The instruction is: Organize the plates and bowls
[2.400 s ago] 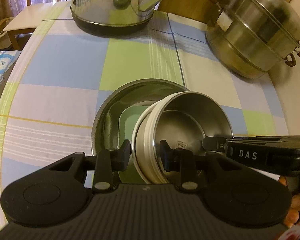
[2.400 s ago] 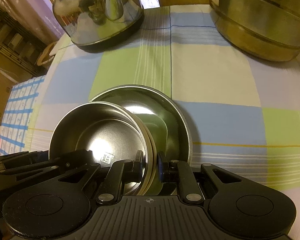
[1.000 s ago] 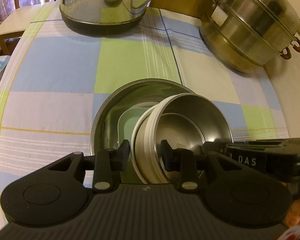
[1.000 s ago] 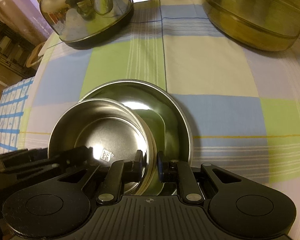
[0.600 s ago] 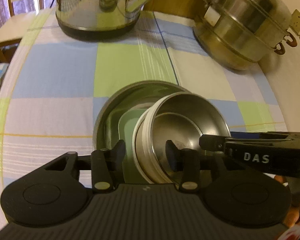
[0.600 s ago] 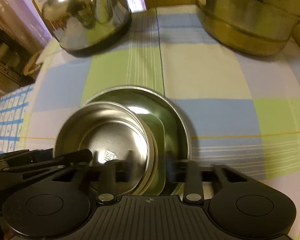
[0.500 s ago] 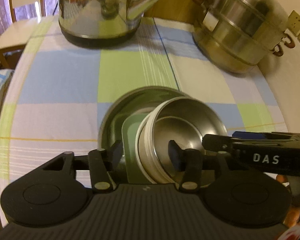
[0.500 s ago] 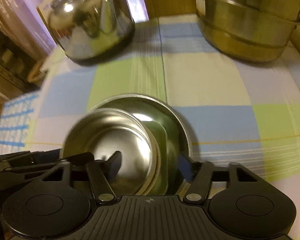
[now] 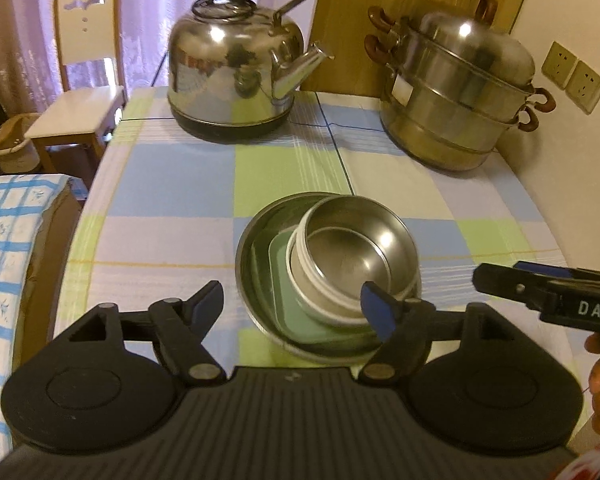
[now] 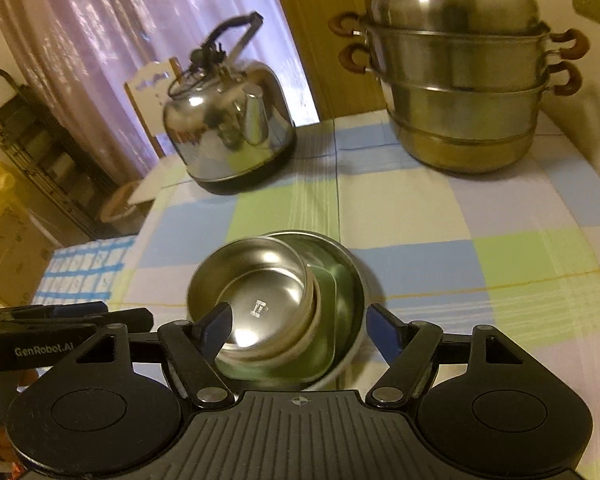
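A large steel bowl (image 9: 260, 240) sits on the checked tablecloth with a pale green square plate (image 9: 284, 312) lying in it. A smaller steel bowl (image 9: 352, 256) with a white outer band rests tilted on that plate. My left gripper (image 9: 292, 304) hangs above and short of the stack; its jaws are opening and nothing is pressed between them. In the right wrist view the same small bowl (image 10: 260, 292) leans in the large bowl (image 10: 352, 276). My right gripper (image 10: 300, 328) is also opening and clear of both rims. Each gripper shows at the edge of the other's view.
A shiny kettle (image 9: 236, 80) stands at the back left of the table and a stacked steel steamer pot (image 9: 456, 100) at the back right by the wall. A white chair (image 9: 84, 80) is beyond the table's left edge. A blue-checked cloth (image 9: 4, 240) lies lower left.
Both grippers released the small bowl's rim, spread their jaws wide, and drew back and upward. The small bowl stays leaning inside the large bowl.
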### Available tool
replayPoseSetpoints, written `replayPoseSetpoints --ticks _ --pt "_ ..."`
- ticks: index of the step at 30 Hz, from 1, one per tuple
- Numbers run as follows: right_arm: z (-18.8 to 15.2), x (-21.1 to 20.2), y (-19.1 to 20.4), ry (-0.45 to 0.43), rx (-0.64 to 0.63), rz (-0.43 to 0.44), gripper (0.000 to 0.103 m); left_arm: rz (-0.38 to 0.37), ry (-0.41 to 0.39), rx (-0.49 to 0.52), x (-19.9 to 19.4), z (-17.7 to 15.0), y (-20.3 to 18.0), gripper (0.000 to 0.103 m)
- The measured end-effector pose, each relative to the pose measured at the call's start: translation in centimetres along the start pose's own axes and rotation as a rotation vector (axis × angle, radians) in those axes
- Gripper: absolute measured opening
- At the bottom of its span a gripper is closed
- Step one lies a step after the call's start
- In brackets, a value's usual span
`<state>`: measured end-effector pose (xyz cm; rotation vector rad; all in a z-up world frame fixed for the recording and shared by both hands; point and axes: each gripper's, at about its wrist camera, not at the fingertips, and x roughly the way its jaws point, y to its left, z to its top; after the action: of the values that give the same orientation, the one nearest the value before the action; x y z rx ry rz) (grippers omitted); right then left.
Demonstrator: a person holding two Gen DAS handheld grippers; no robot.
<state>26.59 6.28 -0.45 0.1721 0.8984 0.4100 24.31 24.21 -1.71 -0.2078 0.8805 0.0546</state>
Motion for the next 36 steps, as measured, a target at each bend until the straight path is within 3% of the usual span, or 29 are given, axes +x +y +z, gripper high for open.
replayPoseSetpoints --ticks 5,14,18,26,36 --pt "-2.7 -3.4 -0.2 -0.039 -0.041 0.008 0.074 0.014 -0.030 -0.005 -3.3 -2.7 -1.9 0.081" --pt "-8.1 -8.1 -2.5 -0.015 -0.070 0.006 0.075 0.040 -0.058 -0.007 -7.8 -8.3 -6.6 0.094" --pt "-10.2 -10.1 -4.0 0.001 -0.072 -0.004 0.075 0.084 -0.069 0.018 -9.2 -10.9 -8.8 0.094" --pt "-12.6 -13.7 -7.1 0.081 -0.024 0.018 0.075 0.063 -0.031 -0.019 -10.7 -14.5 -12.2 0.093" --pt "-14.4 -18.0 -8.5 0.082 -0.044 0.051 0.075 0.066 -0.001 -0.021 -11.8 -17.6 -15.8 0.093"
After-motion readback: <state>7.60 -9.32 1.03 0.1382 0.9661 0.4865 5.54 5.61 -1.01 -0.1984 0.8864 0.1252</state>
